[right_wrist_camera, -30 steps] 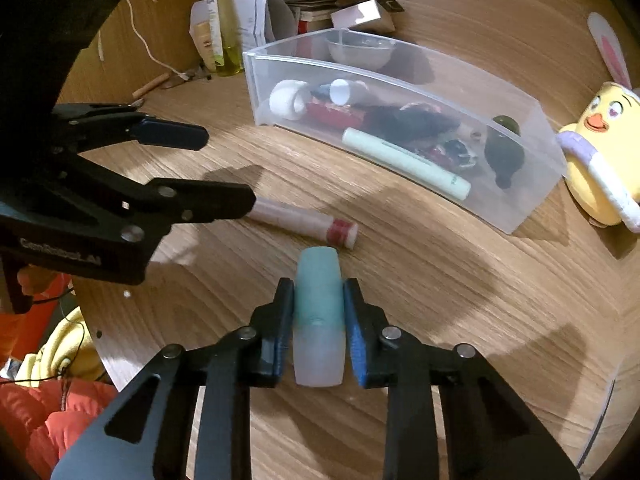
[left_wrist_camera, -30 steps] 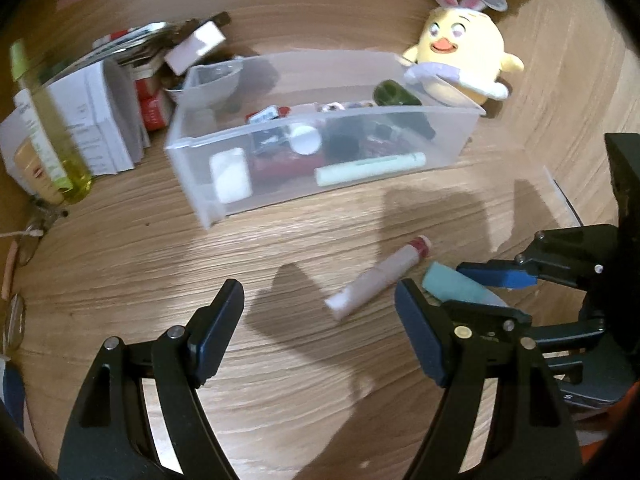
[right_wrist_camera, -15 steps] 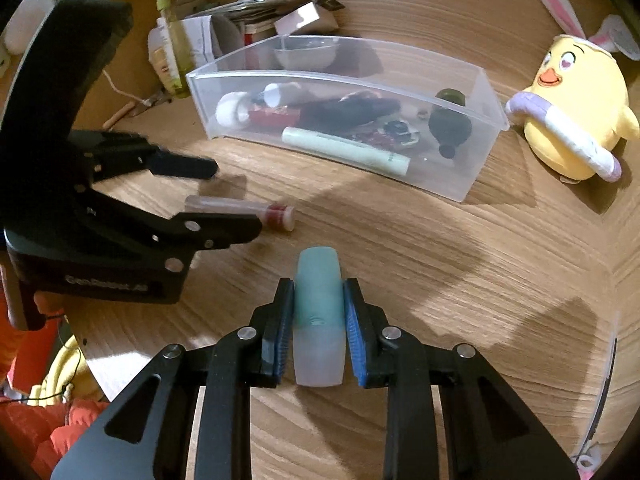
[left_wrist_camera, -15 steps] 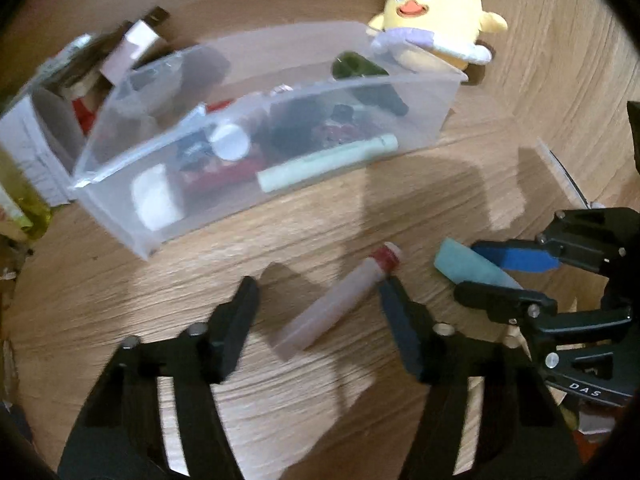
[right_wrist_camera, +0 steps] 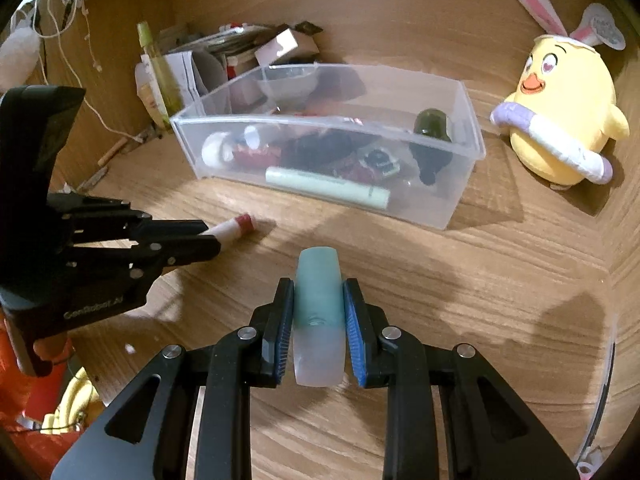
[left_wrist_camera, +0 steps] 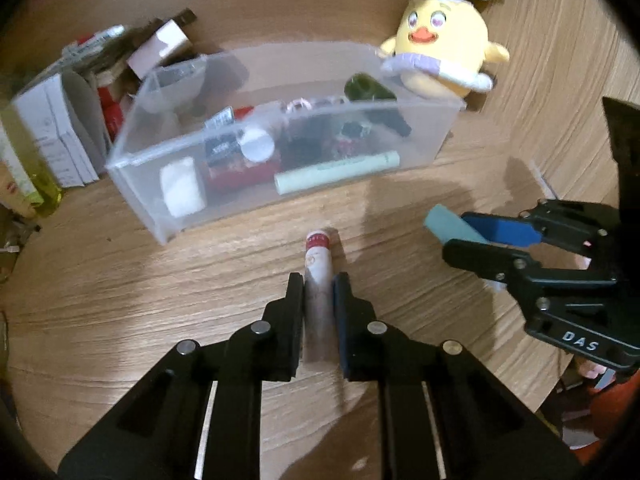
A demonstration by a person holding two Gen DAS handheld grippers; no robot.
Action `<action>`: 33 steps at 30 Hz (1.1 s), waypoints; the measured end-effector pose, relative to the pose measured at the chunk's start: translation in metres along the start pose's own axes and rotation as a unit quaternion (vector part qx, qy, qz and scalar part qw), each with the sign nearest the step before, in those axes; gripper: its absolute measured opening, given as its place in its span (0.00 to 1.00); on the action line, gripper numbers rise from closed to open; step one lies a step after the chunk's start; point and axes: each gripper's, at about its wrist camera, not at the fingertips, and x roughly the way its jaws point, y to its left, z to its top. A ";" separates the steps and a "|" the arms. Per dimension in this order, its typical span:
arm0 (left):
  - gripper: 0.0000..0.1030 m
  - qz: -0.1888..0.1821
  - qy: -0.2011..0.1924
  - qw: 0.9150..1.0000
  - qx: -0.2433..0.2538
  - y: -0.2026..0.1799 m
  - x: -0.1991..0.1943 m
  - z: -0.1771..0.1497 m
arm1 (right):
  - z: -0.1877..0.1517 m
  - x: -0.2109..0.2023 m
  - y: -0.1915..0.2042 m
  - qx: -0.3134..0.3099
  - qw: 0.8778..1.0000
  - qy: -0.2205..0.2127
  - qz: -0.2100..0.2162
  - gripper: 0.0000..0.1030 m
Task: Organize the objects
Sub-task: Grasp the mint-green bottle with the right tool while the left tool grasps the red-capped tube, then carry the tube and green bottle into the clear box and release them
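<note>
2 wrist views, angled down, sharing bin [left_wrist_camera: 280, 152]

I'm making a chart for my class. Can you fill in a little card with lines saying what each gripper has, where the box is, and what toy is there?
left gripper: jaws shut on a pink tube with a red cap, lying on the wooden table
right gripper: jaws shut on a teal tube
box: clear plastic bin, behind both tubes, already holding a pale green tube and other small items
toy: yellow chick plush with bunny ears, right of the bin
</note>
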 end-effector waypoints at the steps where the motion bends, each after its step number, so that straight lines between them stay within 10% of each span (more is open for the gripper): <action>1: 0.14 0.003 -0.010 1.000 -0.002 0.001 -0.006 0.001 | 0.002 0.000 0.001 0.000 1.000 -0.003 0.001 0.22; 33: 0.14 0.020 -0.141 0.989 -0.050 0.026 -0.085 0.056 | 0.095 -0.037 0.005 -0.025 0.994 -0.110 -0.003 0.22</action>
